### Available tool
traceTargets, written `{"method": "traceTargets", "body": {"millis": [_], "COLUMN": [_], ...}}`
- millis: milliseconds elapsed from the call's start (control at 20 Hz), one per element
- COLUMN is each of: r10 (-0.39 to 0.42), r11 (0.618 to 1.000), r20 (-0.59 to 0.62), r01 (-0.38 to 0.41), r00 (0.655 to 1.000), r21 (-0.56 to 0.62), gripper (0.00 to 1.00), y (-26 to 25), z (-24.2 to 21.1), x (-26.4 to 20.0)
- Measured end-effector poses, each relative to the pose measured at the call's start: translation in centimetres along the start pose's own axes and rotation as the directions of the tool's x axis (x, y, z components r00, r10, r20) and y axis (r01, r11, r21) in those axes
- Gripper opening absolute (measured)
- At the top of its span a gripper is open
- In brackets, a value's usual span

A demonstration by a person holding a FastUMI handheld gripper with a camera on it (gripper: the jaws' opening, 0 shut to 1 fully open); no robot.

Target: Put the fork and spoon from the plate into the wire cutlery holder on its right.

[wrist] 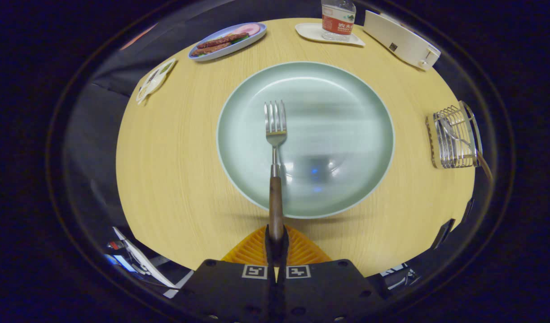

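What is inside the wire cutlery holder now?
A spoon lies inside the wire cutlery holder, its handle sticking out. The wires hide the holder's bottom. The fork is not in it; the gripper holds it above the plate.

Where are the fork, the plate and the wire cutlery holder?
fork [275, 130], gripper view, neck below the tines; handle clamped between the fingers.
plate [346, 134], gripper view, bare inner surface.
wire cutlery holder [454, 143], gripper view, wire side.

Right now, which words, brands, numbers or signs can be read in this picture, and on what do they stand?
Clear plastic bottle, red label: white print, too blurred to read.
Pale card at the table edge: print too small.
Gripper, shut on wooden-handled steel fork: two square coded markers, no words.
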State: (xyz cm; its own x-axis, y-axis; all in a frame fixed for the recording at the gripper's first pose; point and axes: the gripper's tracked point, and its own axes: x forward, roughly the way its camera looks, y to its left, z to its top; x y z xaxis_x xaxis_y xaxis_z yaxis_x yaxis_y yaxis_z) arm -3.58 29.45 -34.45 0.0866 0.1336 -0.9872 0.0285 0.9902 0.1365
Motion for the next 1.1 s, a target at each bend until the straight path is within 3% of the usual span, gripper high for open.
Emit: {"method": "traceTargets", "body": {"millis": [500, 900, 1100], "r10": [0.034, -0.045, -0.048], "r11": [0.997, 0.999, 0.995], "r20": [0.058, 0.101, 0.050], "r01": [-0.030, 0.042, 0.043], "r00": [0.998, 0.994, 0.998], "r21": [-0.075, 0.031, 0.093], "gripper": [0.01, 0.00, 0.00], "y": [-5.2, -17.9, -22.4], "z": [1.0, 3.0, 2.2], "x": [-9.8, -18.6, -19.3]}}
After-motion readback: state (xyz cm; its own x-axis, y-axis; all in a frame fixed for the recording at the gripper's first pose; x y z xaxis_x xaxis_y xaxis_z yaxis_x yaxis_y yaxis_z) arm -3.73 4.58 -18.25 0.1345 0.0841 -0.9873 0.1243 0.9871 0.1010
